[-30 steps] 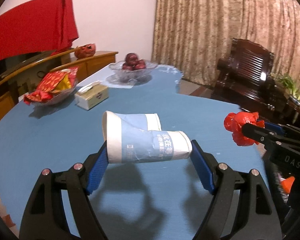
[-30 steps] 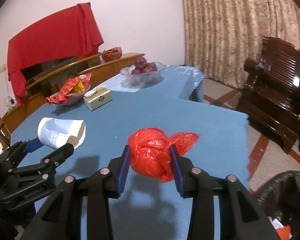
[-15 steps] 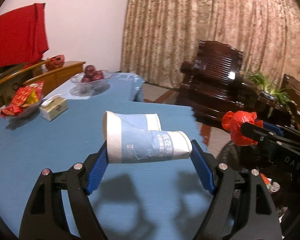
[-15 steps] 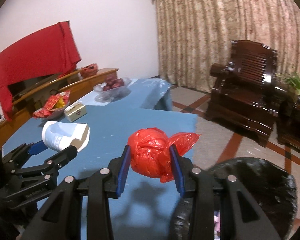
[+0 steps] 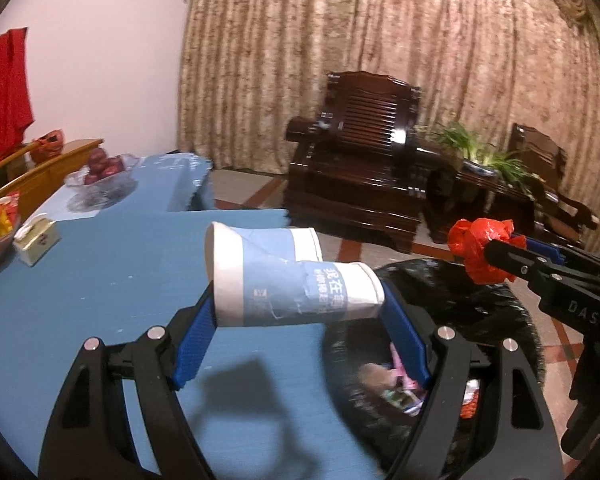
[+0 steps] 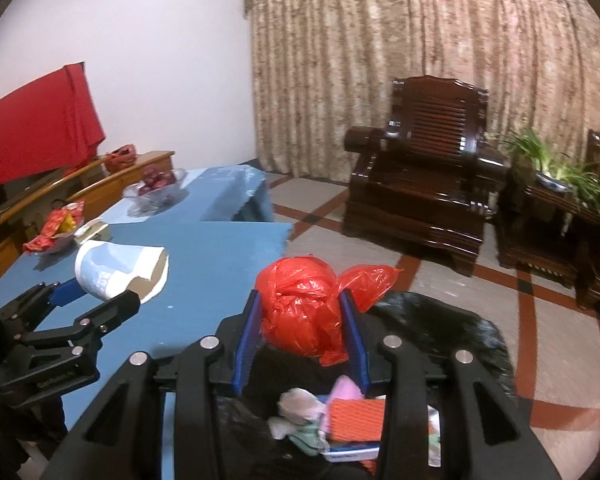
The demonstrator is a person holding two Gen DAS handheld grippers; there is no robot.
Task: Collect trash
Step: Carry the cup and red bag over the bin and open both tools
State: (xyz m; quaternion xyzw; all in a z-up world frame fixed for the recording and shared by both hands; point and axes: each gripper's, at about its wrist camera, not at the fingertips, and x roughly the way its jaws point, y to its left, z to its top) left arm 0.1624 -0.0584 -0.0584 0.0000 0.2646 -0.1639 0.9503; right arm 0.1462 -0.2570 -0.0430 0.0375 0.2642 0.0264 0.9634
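Here, crushed paper cup (image 5: 296, 284) lying sideways across left gripper (image 5: 300, 320) jaws, rim leftward

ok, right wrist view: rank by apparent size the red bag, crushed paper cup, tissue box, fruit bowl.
1. red bag, nearest the lens
2. crushed paper cup
3. fruit bowl
4. tissue box
Bowl and box sit farther back, so the ranking is apparent only.

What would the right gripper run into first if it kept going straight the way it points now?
Probably the far rim of the black trash bag just beyond the red plastic bag it holds, then open floor; depth is unclear.
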